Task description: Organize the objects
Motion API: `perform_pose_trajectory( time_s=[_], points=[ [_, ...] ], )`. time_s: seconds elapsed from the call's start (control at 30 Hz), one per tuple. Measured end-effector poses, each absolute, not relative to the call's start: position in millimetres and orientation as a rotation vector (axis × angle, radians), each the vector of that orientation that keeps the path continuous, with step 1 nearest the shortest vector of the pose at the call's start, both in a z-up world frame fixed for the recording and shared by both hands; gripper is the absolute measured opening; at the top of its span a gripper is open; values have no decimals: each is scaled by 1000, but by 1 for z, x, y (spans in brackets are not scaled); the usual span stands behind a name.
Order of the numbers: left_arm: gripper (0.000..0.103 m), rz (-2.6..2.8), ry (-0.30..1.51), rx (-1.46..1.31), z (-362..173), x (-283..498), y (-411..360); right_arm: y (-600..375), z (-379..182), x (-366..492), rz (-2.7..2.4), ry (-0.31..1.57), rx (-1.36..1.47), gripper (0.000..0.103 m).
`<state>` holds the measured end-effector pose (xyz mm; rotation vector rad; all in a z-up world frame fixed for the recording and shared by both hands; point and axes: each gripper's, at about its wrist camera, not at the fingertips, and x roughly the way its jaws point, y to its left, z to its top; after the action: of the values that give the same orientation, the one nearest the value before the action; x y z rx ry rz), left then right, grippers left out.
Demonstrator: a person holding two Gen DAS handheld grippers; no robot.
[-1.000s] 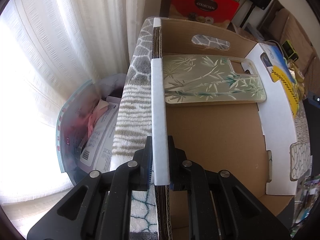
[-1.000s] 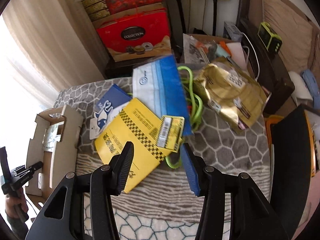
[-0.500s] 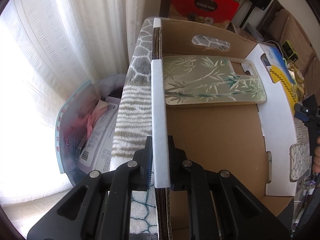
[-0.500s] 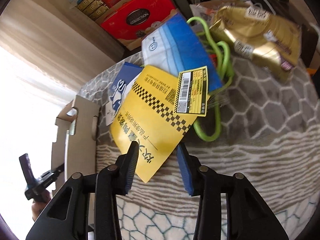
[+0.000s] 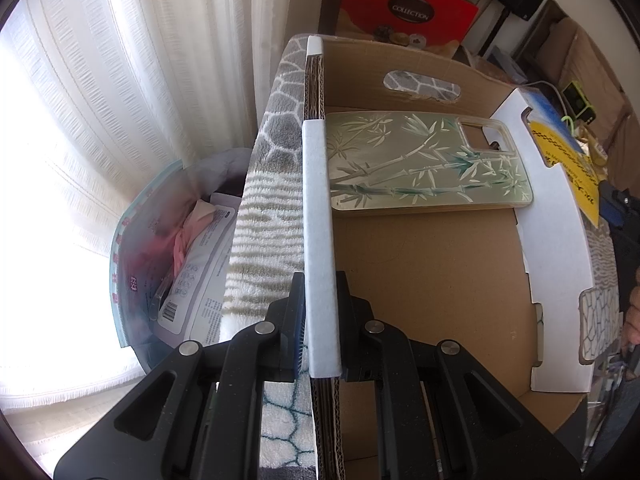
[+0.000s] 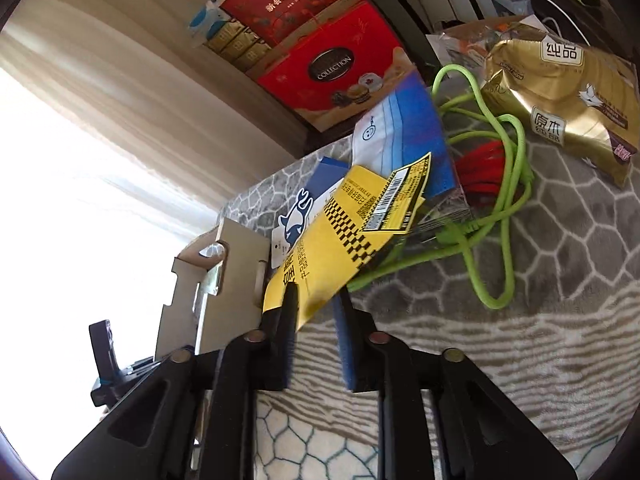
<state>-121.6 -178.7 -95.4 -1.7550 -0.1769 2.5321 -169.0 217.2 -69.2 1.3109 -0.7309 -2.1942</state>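
Jaws of the left gripper [image 5: 319, 322] were clamped on the white-edged side wall of the cardboard box [image 5: 432, 280], one pad outside it and one inside. On the box floor lay a phone case [image 5: 424, 168] printed with green bamboo, flat against the far wall, just below the oval handle cut-out. Left of the box, a grey and white patterned blanket [image 5: 272, 216] covered the surface, and beyond its edge a clear plastic bag [image 5: 160, 256] held pink cloth and printed sheets beside the white curtain [image 5: 120, 80].

Jaws of the right gripper [image 6: 316, 332] were opening, and the near corner of the yellow packet [image 6: 332, 252] sat between them; the left finger overlapped the packet's edge, while the right pad stood clear of it, so no grip showed. The packet leaned from the blanket up toward a blue and white pouch [image 6: 404, 132], with a blue card [image 6: 308, 208] bearing a cartoon figure just to its left. A green cord [image 6: 496, 200] looped to the right of the pile, over something red, and a gold pack [image 6: 560, 100] lay farther right. Red gift boxes [image 6: 336, 76] stood at the far side. The cardboard box was at the left, near the packet.
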Motion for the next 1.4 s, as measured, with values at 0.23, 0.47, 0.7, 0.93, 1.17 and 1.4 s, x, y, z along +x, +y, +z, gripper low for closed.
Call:
perform_pose_trajectory(
  time_s=[0.23, 0.47, 0.7, 0.93, 1.17, 1.4],
  points=[
    [12, 2535, -183, -1753, -96, -121, -178, 219, -104, -184, -2124, -922, 1405, 8],
    [12, 2534, -185, -1745, -97, -120, -178, 219, -82, -167, -2171, -826, 1309, 4],
    [12, 2539, -180, -1740, -98, -119, -178, 214, -14, -147, -2239, -612, 1180, 3],
    [12, 2542, -191, -1745, -97, -120, -178, 199, 57, -143, -2263, -461, 1066, 2],
    [12, 2542, -200, -1752, -97, -121, -179, 190, 84, -141, -2303, -347, 1115, 1],
    [12, 2541, -200, -1747, -97, -120, -180, 185, 17, -151, -2293, -212, 1316, 15]
  ],
)
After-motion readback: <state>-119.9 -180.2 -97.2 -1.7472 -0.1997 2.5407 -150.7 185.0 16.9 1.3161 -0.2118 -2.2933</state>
